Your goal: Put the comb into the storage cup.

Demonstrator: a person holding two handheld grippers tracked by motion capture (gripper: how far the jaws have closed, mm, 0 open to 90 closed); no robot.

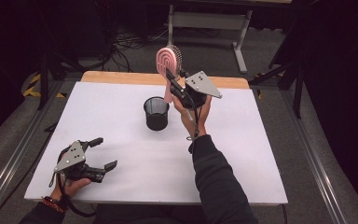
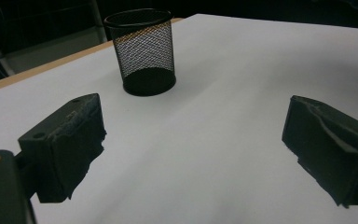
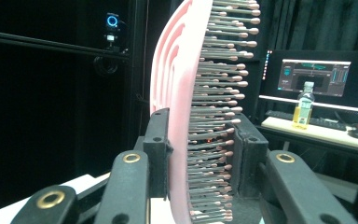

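- Right gripper [image 1: 170, 80]: black jaws clamped on the pink hairbrush [image 1: 167, 63], ribbed back and bristle tips squeezed, held aloft at 1 o'clock of the round black mesh cup [image 1: 156, 113].
- Left gripper [image 1: 103, 153]: jaws apart over matte white table [image 1: 242, 154], 7 o'clock from cup.

Only the mesh cup [image 1: 156, 113] interrupts the open table [image 1: 242, 154].

Pink hairbrush [image 1: 167, 63] with grey, brown-tipped bristles; black mesh cup [image 1: 156, 113]; white table [image 1: 242, 154] with a seemingly wooden edge.
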